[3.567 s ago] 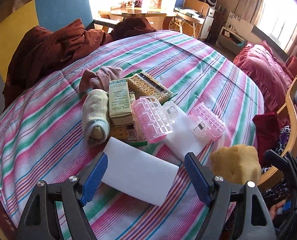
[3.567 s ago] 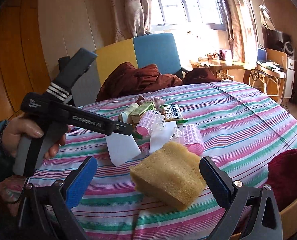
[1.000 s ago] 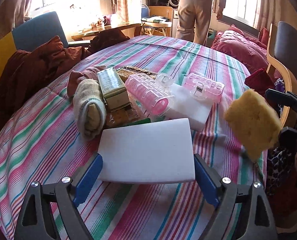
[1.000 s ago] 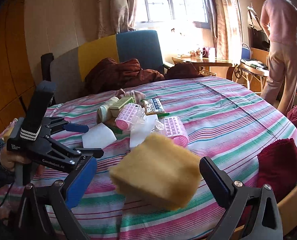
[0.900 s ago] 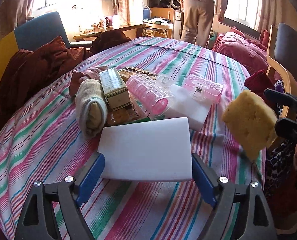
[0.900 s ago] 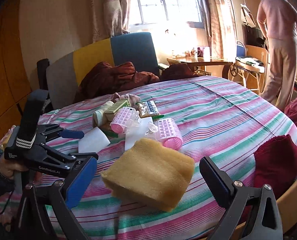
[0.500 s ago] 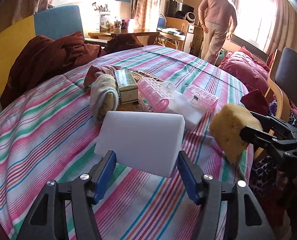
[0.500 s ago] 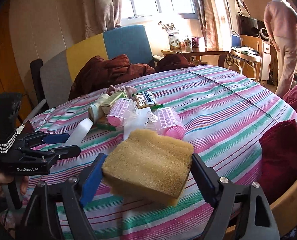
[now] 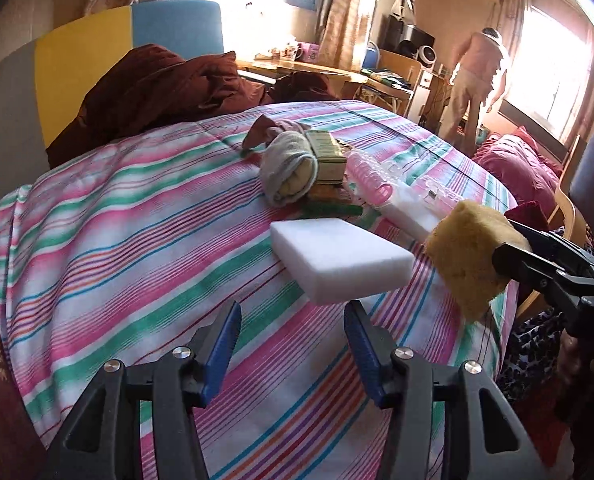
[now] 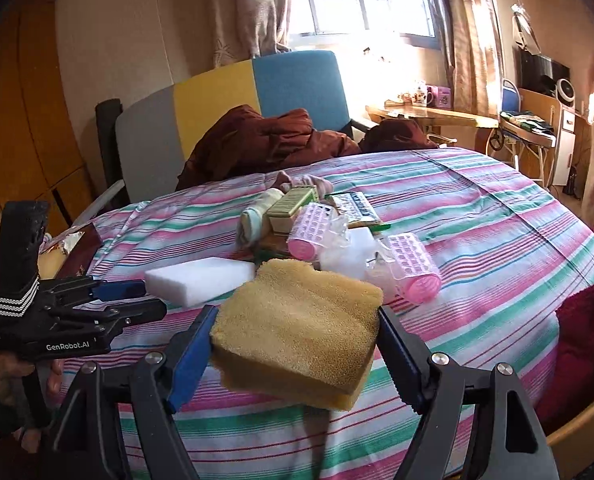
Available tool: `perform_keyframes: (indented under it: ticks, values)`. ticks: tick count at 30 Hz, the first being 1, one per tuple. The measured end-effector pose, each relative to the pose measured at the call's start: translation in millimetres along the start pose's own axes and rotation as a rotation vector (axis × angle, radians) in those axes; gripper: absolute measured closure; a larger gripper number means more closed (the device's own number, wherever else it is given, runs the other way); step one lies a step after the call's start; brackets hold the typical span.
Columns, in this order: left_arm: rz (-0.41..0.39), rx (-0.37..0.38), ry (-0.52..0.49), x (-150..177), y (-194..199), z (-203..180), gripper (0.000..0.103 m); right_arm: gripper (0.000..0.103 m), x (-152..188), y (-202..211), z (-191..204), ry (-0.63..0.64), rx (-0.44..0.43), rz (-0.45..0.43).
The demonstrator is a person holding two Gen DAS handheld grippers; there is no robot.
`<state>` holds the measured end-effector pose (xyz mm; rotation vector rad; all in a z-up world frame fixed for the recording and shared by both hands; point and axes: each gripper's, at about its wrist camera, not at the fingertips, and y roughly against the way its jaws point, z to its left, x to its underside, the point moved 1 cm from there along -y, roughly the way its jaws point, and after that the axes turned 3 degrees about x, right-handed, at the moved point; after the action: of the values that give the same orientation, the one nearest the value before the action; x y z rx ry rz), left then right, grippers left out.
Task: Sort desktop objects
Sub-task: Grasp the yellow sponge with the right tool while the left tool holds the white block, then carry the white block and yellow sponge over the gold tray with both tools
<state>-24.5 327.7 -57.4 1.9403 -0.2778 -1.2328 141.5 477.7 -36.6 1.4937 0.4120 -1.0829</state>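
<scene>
Gripping the tan-yellow rectangular foam sponge (image 10: 297,330) between its 2 blue-padded fingers, my right gripper (image 10: 295,354) held it lifted off the striped pink, green and white tablecloth (image 10: 497,216), near the table's front edge. From the left wrist view the same sponge (image 9: 467,254) hung in the air just beside the flat white foam block (image 9: 339,258).

That white block lay on the cloth just ahead of my left gripper (image 9: 293,336), whose fingers stood parted with nothing between them; the block sat beyond the tips, not inside them.

Further back, the rest sat in 1 mixed cluster: 2 pink plastic hair rollers (image 10: 413,266), a second white block (image 10: 361,240) partly under clear wrapping, a green and cream cardboard box (image 10: 291,208), a rolled cream sock (image 10: 253,216), a pinkish sock (image 10: 309,182) and a printed foil packet (image 10: 355,206). These touched or overlapped one another.

I judged the sorting well short of done: unlike things were heaped together, and only the 2 foam pieces stood apart from the heap. Where the yellow sponge was bound I could not tell; no bin or marked spot showed. Dark red cloth (image 10: 265,136) lay over the grey, yellow and blue chair (image 10: 217,92) behind, and a person (image 9: 475,84) stood by the far window.
</scene>
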Motion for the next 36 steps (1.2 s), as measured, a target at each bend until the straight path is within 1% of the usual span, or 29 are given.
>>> perform_keyframes:
  ticks: [2, 4, 6, 8, 11, 13, 15, 16, 17, 18, 19, 20, 22, 26, 32, 36]
  values:
    - [-0.004, 0.029, 0.028, 1.9, 8.1, 3.0, 0.038, 0.025, -1.7, -2.8, 4.0, -0.001, -0.004, -0.003]
    - [-0.005, 0.054, 0.020, 1.2, 13.6, -1.9, 0.023, 0.024, -2.7, -4.1, 3.4, -0.016, -0.009, -0.007]
    - [0.003, 0.052, -0.006, -2.5, 12.1, -13.5, 0.019, 0.024, -1.9, -3.8, 1.5, -0.028, -0.015, -0.008]
    - [0.026, 0.043, -0.016, -7.7, 2.9, -24.2, 0.019, 0.024, 0.3, -3.3, -0.1, -0.033, -0.018, -0.007]
    - [0.066, -0.010, -0.026, -13.5, -15.8, -38.1, 0.019, 0.023, 2.2, -4.4, -3.1, -0.043, -0.020, -0.005]
    - [0.085, -0.021, -0.015, -17.5, -27.1, -43.7, 0.019, 0.023, 3.3, -4.8, -5.6, -0.051, -0.022, -0.008]
    - [0.094, -0.073, -0.024, -21.9, -36.7, -45.9, 0.020, 0.023, 4.4, -5.2, -8.2, -0.059, -0.024, -0.010]
    - [0.102, -0.100, -0.029, -23.7, -41.6, -46.0, 0.021, 0.023, 5.0, -5.2, -9.2, -0.061, -0.025, -0.011]
    - [0.109, -0.110, -0.016, -24.7, -45.2, -42.9, 0.024, 0.023, 5.4, -5.2, -9.7, -0.062, -0.028, -0.012]
    - [0.117, -0.102, 0.005, -24.7, -47.7, -38.8, 0.036, 0.023, 5.3, -5.4, -9.7, -0.061, -0.029, -0.012]
    - [0.126, -0.089, 0.024, -23.7, -49.4, -34.8, 0.041, 0.023, 5.2, -5.8, -9.6, -0.061, -0.029, -0.012]
    - [0.125, -0.068, 0.039, -22.2, -49.3, -31.7, 0.042, 0.023, 5.1, -6.3, -9.4, -0.060, -0.029, -0.012]
    - [0.110, -0.061, 0.032, -19.2, -45.4, -29.8, 0.044, 0.023, 4.5, -6.8, -8.0, -0.056, -0.032, -0.011]
    - [0.078, -0.054, 0.047, -13.5, -29.0, -22.9, 0.045, 0.023, 0.7, -5.9, 3.3, -0.034, -0.053, -0.015]
    - [-0.024, -0.058, 0.078, -7.3, 24.8, -10.1, 0.045, 0.023, -5.0, -5.0, 22.2, 0.003, -0.090, -0.020]
    - [-0.077, -0.091, 0.106, 3.7, 65.9, 2.7, 0.044, 0.023, -8.2, -8.3, 53.4, 0.052, -0.164, -0.019]
